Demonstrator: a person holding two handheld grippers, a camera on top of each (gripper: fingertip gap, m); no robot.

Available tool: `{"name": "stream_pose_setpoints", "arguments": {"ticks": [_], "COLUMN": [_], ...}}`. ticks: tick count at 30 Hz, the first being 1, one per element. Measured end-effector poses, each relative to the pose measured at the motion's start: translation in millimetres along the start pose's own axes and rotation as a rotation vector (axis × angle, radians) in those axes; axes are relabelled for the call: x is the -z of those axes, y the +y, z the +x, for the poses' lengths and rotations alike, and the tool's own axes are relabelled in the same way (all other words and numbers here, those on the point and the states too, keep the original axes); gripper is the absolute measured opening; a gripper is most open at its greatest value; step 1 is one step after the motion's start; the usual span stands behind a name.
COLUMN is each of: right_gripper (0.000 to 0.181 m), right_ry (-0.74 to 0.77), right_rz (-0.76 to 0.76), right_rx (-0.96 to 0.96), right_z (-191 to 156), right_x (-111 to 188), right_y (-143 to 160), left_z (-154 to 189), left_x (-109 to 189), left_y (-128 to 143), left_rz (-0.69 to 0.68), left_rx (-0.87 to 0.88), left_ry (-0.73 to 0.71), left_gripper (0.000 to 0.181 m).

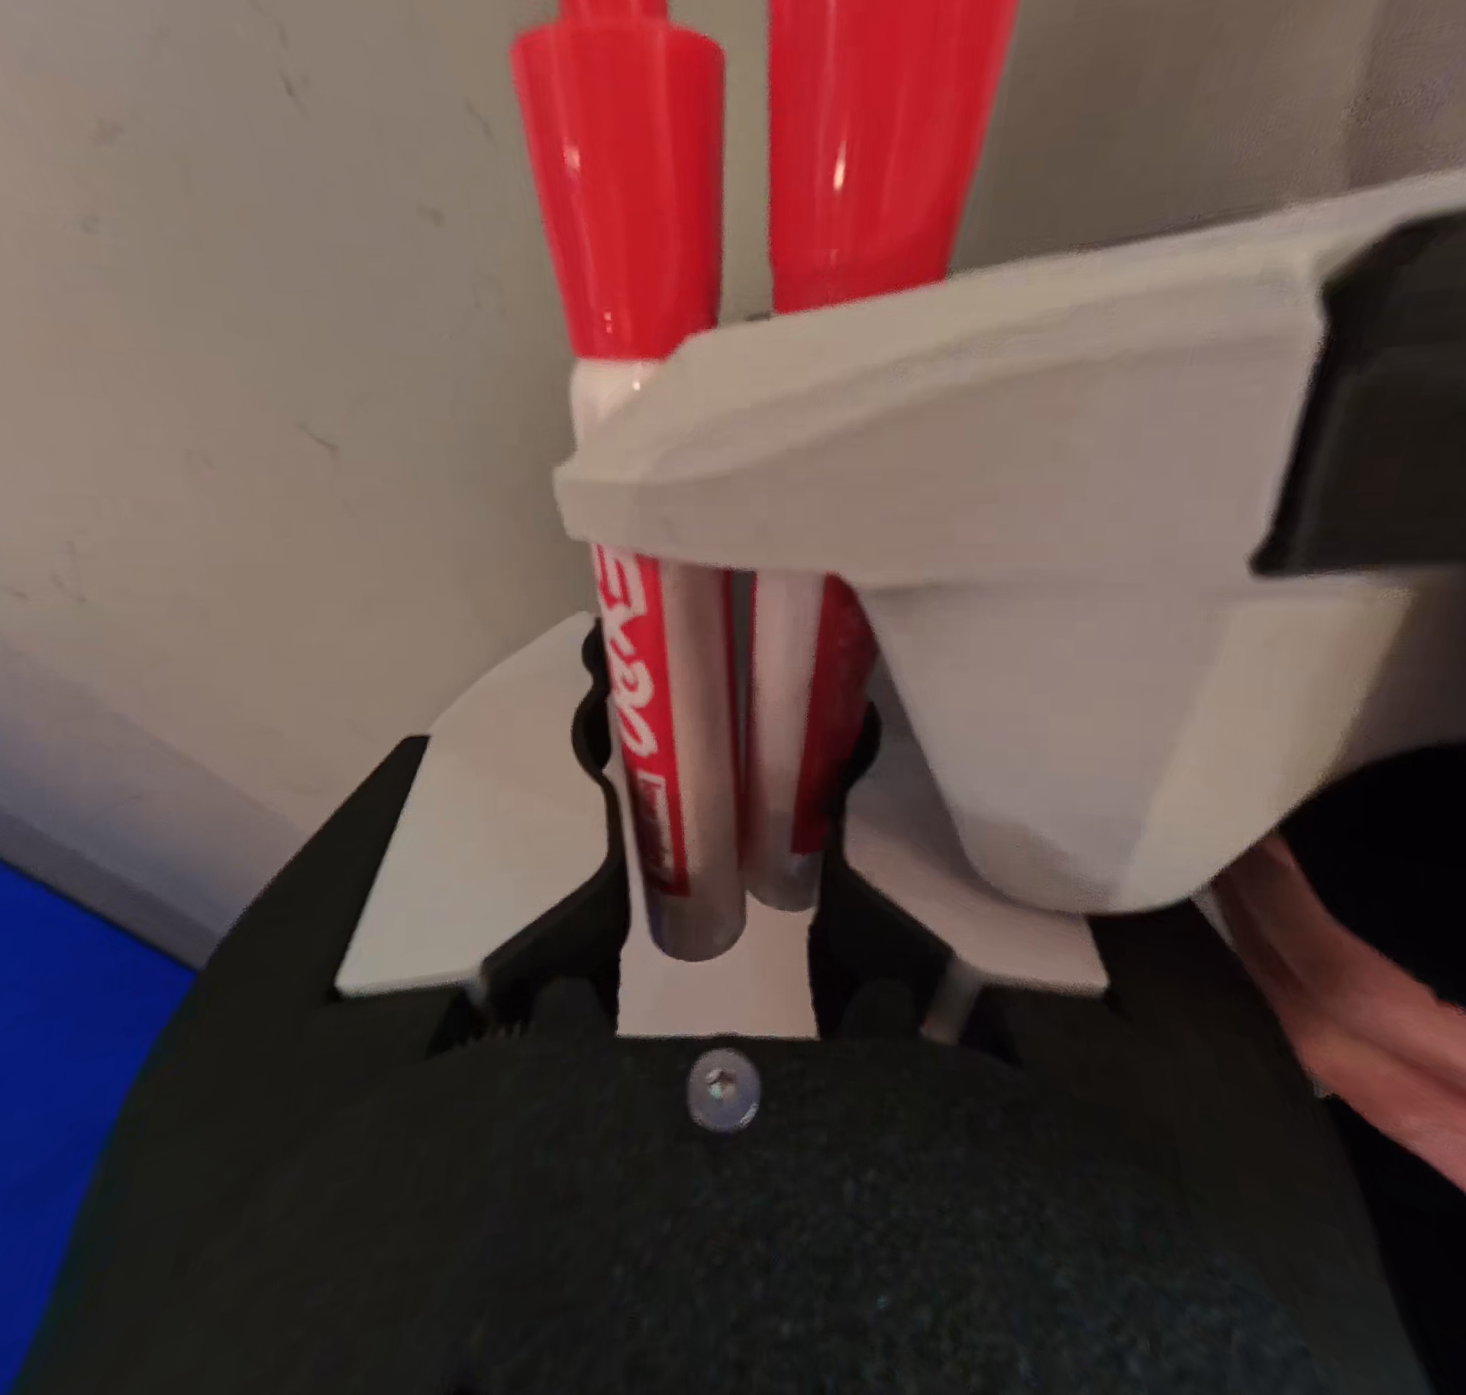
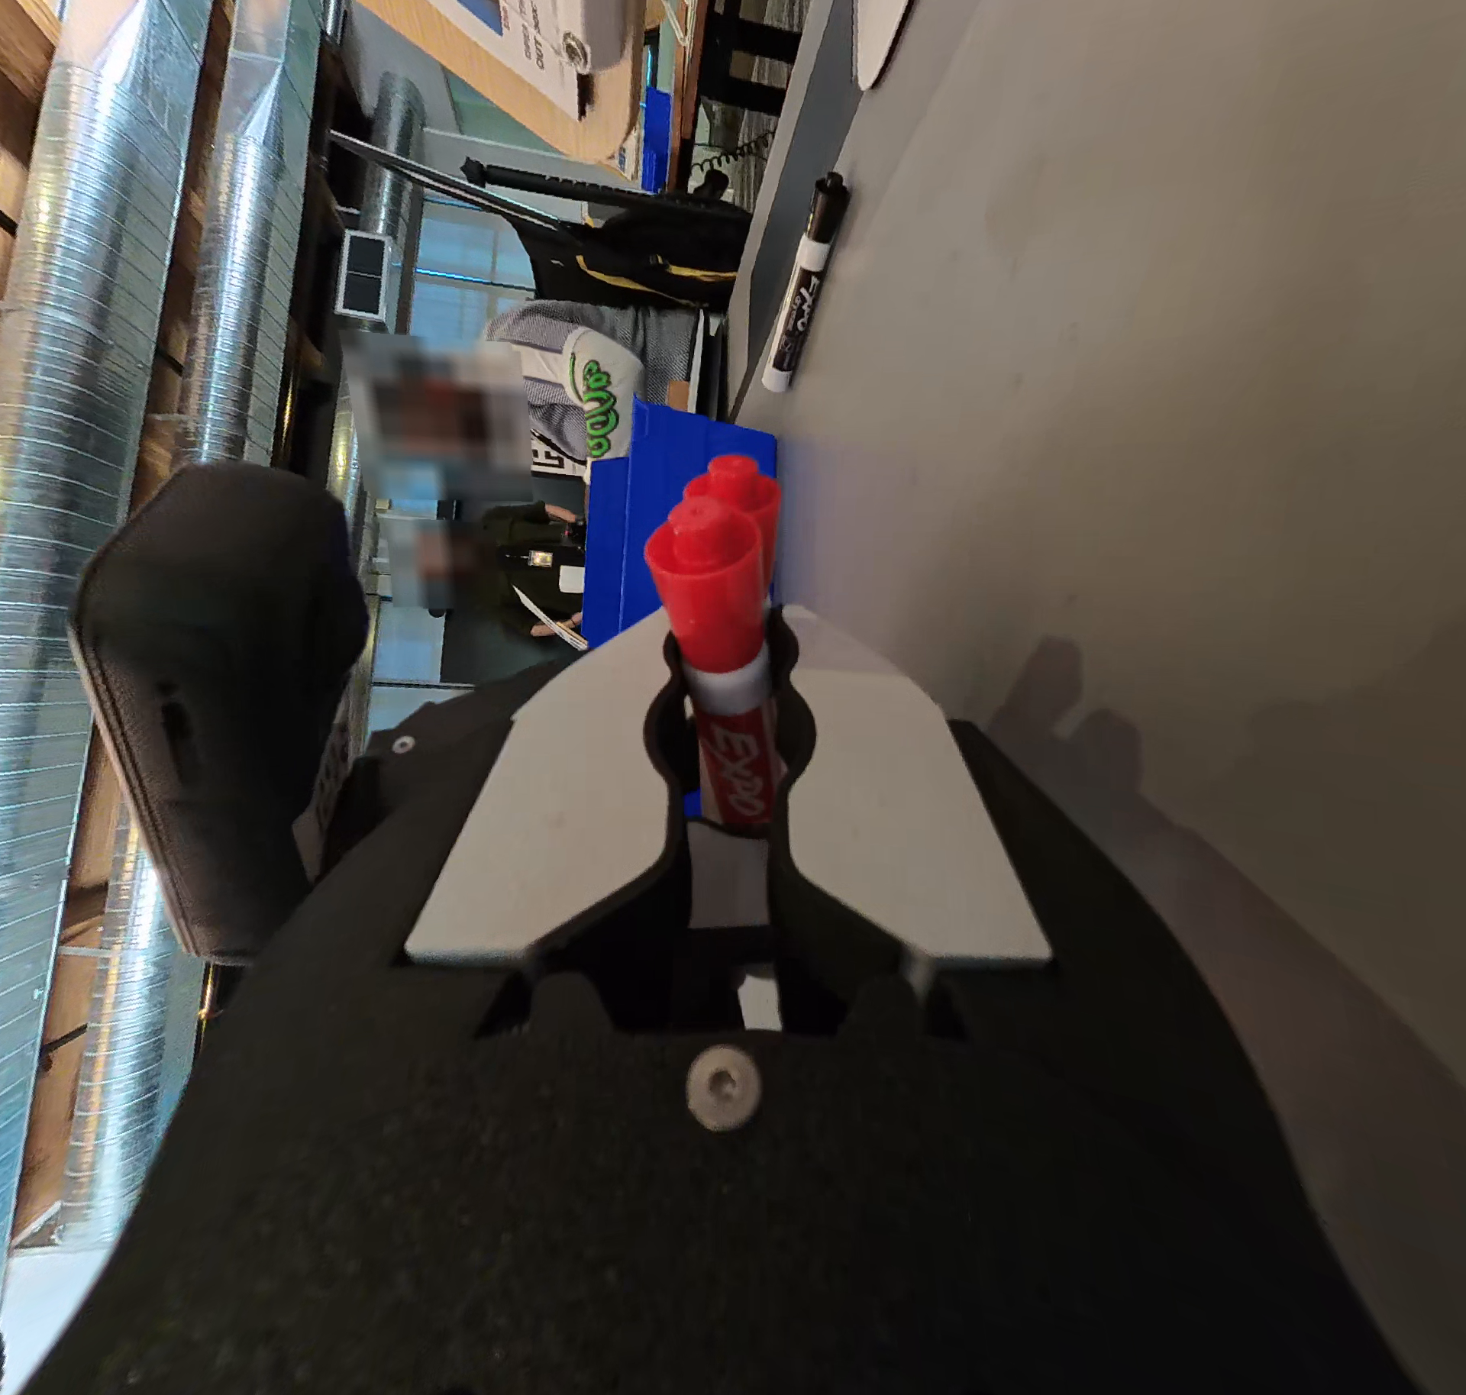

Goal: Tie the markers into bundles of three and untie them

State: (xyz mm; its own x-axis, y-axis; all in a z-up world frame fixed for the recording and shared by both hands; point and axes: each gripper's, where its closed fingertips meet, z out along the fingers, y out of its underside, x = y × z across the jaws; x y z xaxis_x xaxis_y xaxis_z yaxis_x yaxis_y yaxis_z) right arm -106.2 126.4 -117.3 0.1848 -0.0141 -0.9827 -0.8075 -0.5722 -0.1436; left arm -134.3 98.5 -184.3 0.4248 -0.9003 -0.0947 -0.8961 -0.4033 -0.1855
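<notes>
Blue bin (image 2: 682, 500) at grey table (image 2: 1150, 405) edge; person (image 2: 547, 564) behind; silver ducts (image 2: 87, 326) overhead.

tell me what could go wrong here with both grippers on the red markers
1. Both grippers hold the same two red markers: the left gripper at the barrels, the right gripper just below the caps. If they pull unevenly, a marker could twist loose.
2. No band or tie is visible, so the pair may splay once one gripper lets go.
3. The black marker lies alone near the table edge and could roll off if bumped.
</notes>
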Motion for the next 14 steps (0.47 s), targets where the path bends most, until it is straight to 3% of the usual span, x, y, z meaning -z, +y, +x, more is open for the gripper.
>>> {"name": "stream_pose_setpoints", "arguments": {"ticks": [1, 7, 14], "right_gripper": [0.018, 0.017, 0.021], "right_ry": [-0.001, -0.02, -0.044], "right_rz": [0.007, -0.027, -0.089], "right_rx": [-0.003, -0.037, 0.098], "right_z": [0.3, 1.7, -6.8], "right_x": [0.5, 3.1, 6.4], "right_y": [-0.5, 0.8, 1.3], "left_z": [0.0, 0.6, 3.6], "left_x": [-0.1, -1.7, 1.7], "left_y": [0.1, 0.7, -1.6], "left_rz": [-0.008, -0.036, 0.012], "left_rx": [-0.005, -0.044, -0.094], "left_ry": [0.0, 0.007, 0.08], "left_gripper": [0.055, 0.043, 0.041]}}
